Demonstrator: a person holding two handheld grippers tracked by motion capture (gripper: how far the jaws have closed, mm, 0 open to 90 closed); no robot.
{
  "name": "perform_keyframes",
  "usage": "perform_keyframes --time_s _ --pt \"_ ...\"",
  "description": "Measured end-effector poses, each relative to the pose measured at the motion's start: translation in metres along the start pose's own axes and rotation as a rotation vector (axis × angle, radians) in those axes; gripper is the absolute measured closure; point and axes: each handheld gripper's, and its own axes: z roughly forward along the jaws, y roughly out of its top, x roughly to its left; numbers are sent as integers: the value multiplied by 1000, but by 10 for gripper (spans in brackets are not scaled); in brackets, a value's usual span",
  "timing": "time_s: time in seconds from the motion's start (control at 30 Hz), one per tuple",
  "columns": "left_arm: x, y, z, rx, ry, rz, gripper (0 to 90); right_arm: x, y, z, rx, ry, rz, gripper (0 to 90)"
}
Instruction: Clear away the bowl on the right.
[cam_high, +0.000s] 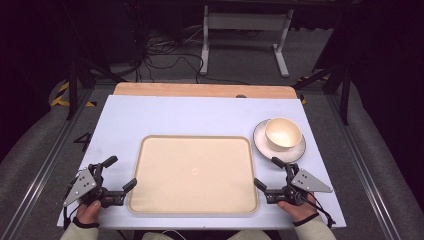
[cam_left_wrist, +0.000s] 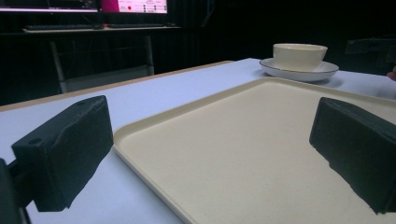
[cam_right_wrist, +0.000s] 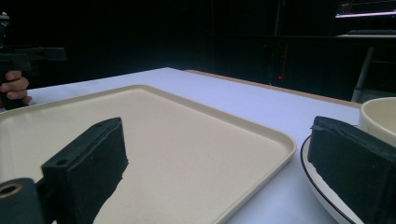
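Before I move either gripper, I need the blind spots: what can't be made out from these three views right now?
- Bowl interior: pale glare in the high view; rim hides it in the left gripper view.
- Saucer: cut off by the right gripper view's edge and partly covered by a jaw.
- Monitor text: too small, cropped at the top.
- Floor beyond the table: too dark.

A dim room with grey carpeted floor (cam_high: 240, 60). Black cables (cam_high: 165, 55) lie tangled beyond the white-topped, wood-edged table (cam_high: 200, 112). A white metal stand (cam_high: 245, 30) rises behind. Lit monitor screens (cam_left_wrist: 130, 5) glow on a far desk.
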Motion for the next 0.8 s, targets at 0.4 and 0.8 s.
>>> perform_keyframes --time_s 0.4,0.8 --pt "0 0 0 -8 13 -12 2 -1 0 1 7 0 -1 53" --pt "0 0 0 -6 13 -9 2 0 0 1 7 11 -12 93"
